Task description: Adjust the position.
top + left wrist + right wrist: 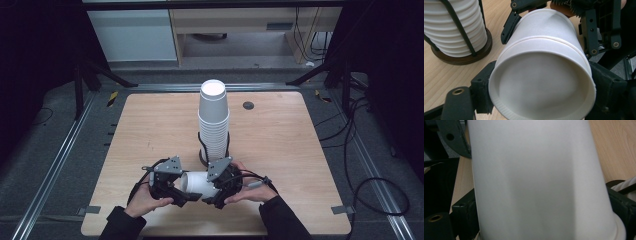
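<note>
Cup: a white paper cup [198,184] lies on its side in the lower middle of the high view, held above the wooden table [280,150] between the two grippers. In the left gripper view its open mouth [541,85] faces the camera; the right gripper view shows its plain white wall [536,180] from very close.

Left gripper: the left gripper [186,196] sits at lower left of centre in the high view, held by the person's left hand [145,200]. Its two black jaws stand on either side of the cup's rim end, one at each side of the mouth in its own view, pinching the cup.

Right gripper: the right gripper [209,197] is at lower right of centre, held by the right hand [247,192]. Its jaws sit against both sides of the cup's wall, pinching it near the narrower end.

Stack: a tall stack of white cups [213,120], upside down, stands in a dark wire holder [206,156] with a round base, at the centre of the table just behind the grippers; it also appears at upper left of the left gripper view [454,27].

Table mark: a small dark round disc [248,105] lies at upper right of the stack.
</note>
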Available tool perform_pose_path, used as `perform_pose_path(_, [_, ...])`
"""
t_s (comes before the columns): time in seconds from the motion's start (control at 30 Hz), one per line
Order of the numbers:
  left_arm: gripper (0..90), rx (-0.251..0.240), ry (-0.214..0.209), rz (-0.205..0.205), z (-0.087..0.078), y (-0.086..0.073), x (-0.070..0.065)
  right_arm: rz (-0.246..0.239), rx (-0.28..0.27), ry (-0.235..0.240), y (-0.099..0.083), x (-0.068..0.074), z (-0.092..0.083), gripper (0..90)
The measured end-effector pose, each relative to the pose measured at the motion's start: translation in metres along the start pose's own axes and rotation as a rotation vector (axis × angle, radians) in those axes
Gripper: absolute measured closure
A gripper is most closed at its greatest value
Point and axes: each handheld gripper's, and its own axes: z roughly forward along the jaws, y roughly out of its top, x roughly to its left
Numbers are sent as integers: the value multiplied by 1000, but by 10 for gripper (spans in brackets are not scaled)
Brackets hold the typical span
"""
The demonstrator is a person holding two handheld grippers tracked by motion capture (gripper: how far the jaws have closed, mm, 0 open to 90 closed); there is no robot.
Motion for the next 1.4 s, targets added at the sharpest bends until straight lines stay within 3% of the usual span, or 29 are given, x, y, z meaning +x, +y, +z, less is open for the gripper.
perform_pose_path(0.77, [215, -17, -20, -2, -4, 0, 1, 19, -30, 20, 0, -1, -1, 55])
perform_pose_path(0.97, [215, -26, -5, -4, -8, -1, 2, 32, -51, 17, -1, -4, -8, 48])
perform_pose_path(1.23, [213, -28, 21, -9, -14, -4, 8, 54, -122, -14, 0, -8, -26, 45])
perform_pose_path(1.4, [213, -53, 39, -26, -20, -7, 14, 78, -173, -45, -2, -13, -40, 45])
